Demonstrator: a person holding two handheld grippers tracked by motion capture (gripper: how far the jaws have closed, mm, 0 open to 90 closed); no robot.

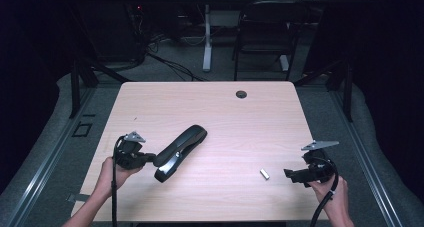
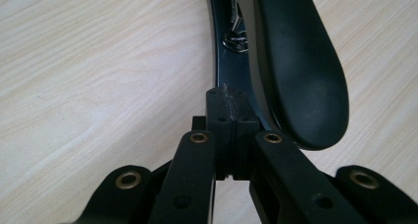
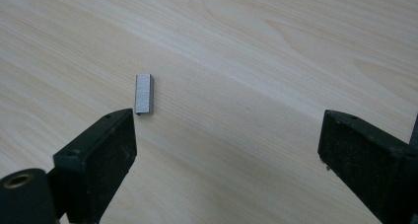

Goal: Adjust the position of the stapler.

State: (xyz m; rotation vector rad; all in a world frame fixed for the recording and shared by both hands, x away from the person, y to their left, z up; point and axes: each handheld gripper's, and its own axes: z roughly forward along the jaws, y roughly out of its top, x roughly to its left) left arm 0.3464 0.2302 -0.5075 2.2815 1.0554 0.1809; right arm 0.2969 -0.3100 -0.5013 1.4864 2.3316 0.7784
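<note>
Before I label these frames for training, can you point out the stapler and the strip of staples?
stapler [image 1: 181, 146]: high view, on the middle of its black top arm.
strip of staples [image 3: 143, 93]: right gripper view, on its flat grey face.

The place is seen to be a lab or recording room, not a home. A light wooden table with a round cable hole [image 1: 241, 94] is set on grey carpet [image 1: 170, 73] and is enclosed by black curtains [image 1: 385, 62]. Behind it, a black folding metal chair [image 1: 265, 34], the white leg of another desk [image 1: 207, 42] and loose black cables [image 1: 165, 62] are seen on the floor.
</note>
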